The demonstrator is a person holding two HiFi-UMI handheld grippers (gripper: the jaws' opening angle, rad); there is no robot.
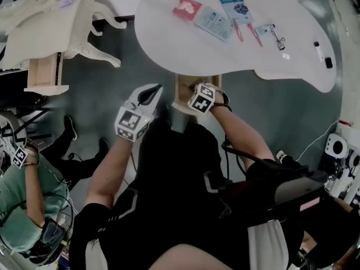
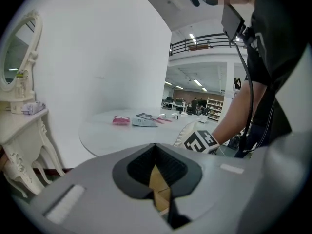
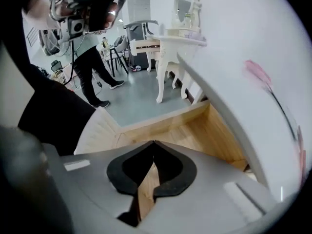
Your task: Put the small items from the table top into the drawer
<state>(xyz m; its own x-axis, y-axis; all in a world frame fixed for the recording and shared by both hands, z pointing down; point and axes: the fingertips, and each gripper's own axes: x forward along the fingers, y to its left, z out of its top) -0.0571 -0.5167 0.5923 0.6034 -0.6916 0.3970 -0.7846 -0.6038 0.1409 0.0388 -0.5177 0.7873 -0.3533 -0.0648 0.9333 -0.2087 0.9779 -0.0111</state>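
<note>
Right gripper view: right gripper (image 3: 154, 143) closed, tips touching, nothing held, only bare wood visible through the gap behind the tips. Wood = inside of the open drawer (image 3: 209, 130), pulled out from under the edge of the white table (image 3: 253, 101). Left gripper view: left gripper (image 2: 156, 146) likewise closed tip to tip, empty, aimed over the drawer toward the table, with the right gripper's marker cube in sight just past it. Head view: both grippers low at the near table edge, right one over the drawer, left one just beside the drawer's left side above the grey floor (image 1: 112, 89). Small items all on the table top, well apart from the drawer: pink packet (image 1: 187, 7), card pack (image 1: 214, 22) just right of it, blue-topped pack (image 1: 237, 7), two pink pens (image 1: 238, 31) near each other, small tube (image 1: 264, 28), small metal tool (image 1: 279, 40), black marker (image 1: 328, 62) near the far right edge. Further out: white dressing table (image 1: 84, 16) at upper left, second person (image 1: 22, 207) in a green top at lower left.
</note>
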